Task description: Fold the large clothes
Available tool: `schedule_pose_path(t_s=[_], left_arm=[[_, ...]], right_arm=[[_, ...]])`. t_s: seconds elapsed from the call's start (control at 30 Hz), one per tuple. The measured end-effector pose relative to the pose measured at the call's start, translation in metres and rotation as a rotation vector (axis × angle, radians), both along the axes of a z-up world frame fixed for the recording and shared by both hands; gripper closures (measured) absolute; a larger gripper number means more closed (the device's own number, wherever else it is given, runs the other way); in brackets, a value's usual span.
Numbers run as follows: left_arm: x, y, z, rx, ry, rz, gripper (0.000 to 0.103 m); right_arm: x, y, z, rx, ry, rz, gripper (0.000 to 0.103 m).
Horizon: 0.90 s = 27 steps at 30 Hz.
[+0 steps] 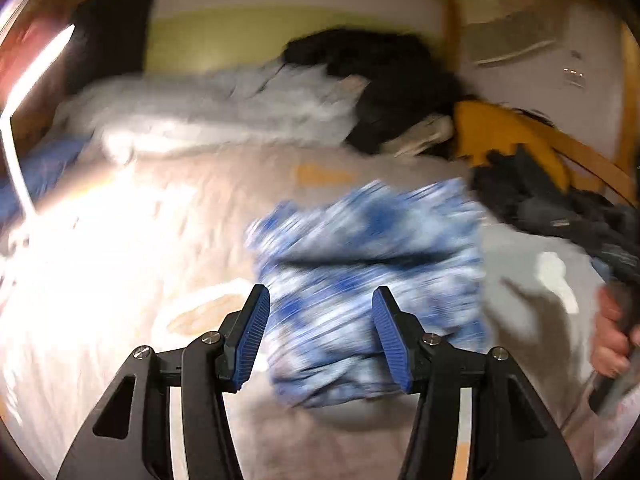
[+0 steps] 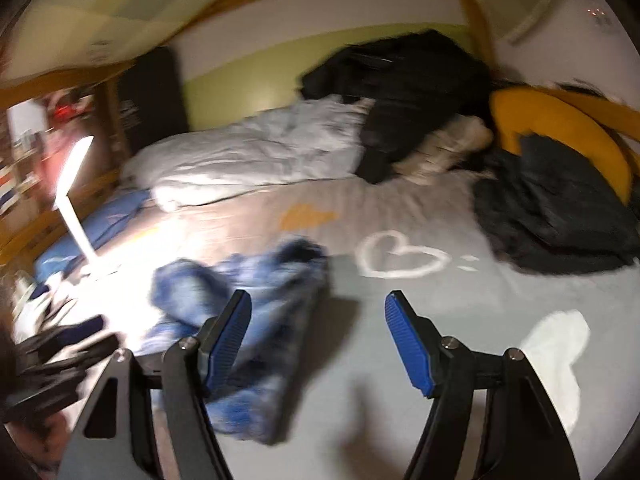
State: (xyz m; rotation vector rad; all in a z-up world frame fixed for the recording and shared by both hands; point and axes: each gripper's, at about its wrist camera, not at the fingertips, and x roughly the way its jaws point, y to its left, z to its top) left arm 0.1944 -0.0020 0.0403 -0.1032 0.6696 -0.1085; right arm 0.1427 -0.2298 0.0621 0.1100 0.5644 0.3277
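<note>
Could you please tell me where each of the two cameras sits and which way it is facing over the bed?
Left wrist: on the left gripper, looking forward and down at the blue and white garment on the bed sheet; its own open fingers show, plus a hand at the right edge.
Right wrist: on the right gripper, facing across the bed; its open fingers show, with the garment at lower left.
Shared: the garment, white duvet, black clothes, orange cushion, lamp.
</note>
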Motion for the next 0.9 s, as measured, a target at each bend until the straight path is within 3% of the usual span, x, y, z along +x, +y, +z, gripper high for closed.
schedule_pose_path(t_s=[0.07,0.17,0.27,0.4,0.47,0.5,0.53,0.63,0.67,0.73,0.8,0.83,0.9], left_arm=[[0.013,0.015,-0.016,-0.077,0.069,0.026,0.051],[0.023,0.030,-0.038,-0.184,0.162,0.017,0.050],[0.020,0.033,-0.052,-0.222,0.212,0.022,0.050],[0.023,0.029,-0.054,-0.209,0.222,0.015,0.050],[0.023,0.026,-0.053,-0.202,0.215,0.011,0.051],[0.023,0.026,-0.053,-0.204,0.214,0.011,0.051],[0.023,0.025,-0.054,-0.204,0.213,0.008,0.052],[0.019,0.025,-0.055,-0.216,0.208,-0.006,0.051],[0.019,0.026,-0.055,-0.233,0.206,-0.015,0.051],[0.022,0.023,-0.057,-0.241,0.208,-0.023,0.051],[0.023,0.020,-0.057,-0.216,0.205,-0.027,0.050],[0.022,0.018,-0.057,-0.202,0.203,-0.033,0.050],[0.019,0.017,-0.053,-0.195,0.191,-0.051,0.051]], right_arm=[[-0.001,0.022,0.008,-0.026,-0.007,0.060,0.036],[0.012,0.058,0.014,-0.066,0.064,0.166,0.036],[0.036,0.091,0.011,-0.103,0.145,0.208,0.036],[0.072,0.125,-0.012,-0.151,0.282,0.286,0.036],[0.081,0.139,-0.021,-0.189,0.305,0.307,0.064],[0.082,0.143,-0.021,-0.209,0.281,0.281,0.092],[0.081,0.142,-0.019,-0.201,0.251,0.258,0.100],[0.065,0.109,0.013,-0.030,0.039,0.129,0.101],[0.063,0.099,0.018,0.008,0.029,0.103,0.101],[0.070,0.086,0.011,-0.006,0.076,0.022,0.101],[0.090,0.077,-0.021,-0.092,0.191,-0.055,0.101],[0.097,0.072,-0.037,-0.099,0.253,-0.065,0.100],[0.095,0.057,-0.055,-0.045,0.290,-0.072,0.101]])
